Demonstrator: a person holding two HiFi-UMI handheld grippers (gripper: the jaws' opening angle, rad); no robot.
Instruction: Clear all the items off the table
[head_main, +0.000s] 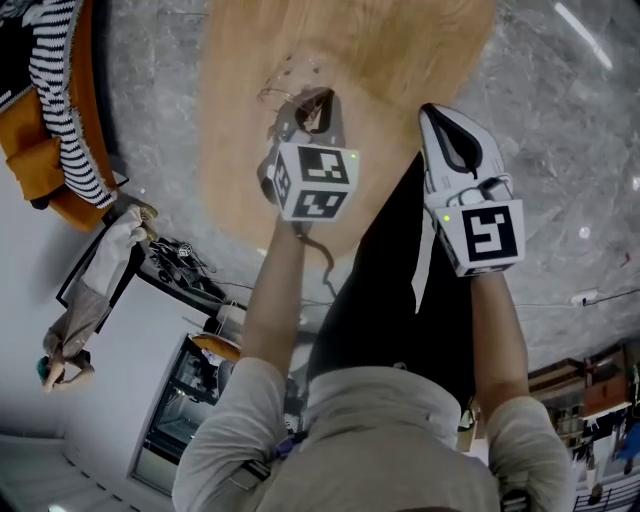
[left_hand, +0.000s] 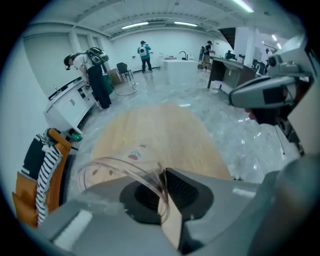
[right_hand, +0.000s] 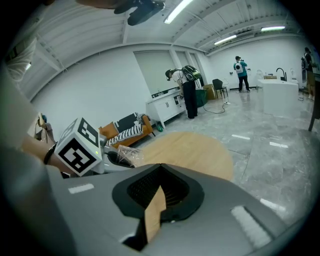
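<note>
now pinching clear cup (left_hand: 112, 167) by its rim wall in left tongs (left_hand: 165, 197), clamped tight, above near edge of round counter (left_hand: 160, 130); cup body jutting to tongs' left. with right tongs (right_hand: 152, 202) closed, empty, alongside.

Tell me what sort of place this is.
Probably a large open workspace or lab hall. It has a glossy grey stone floor, long ceiling strip lights, and white counter units along the wall where people work.
</note>
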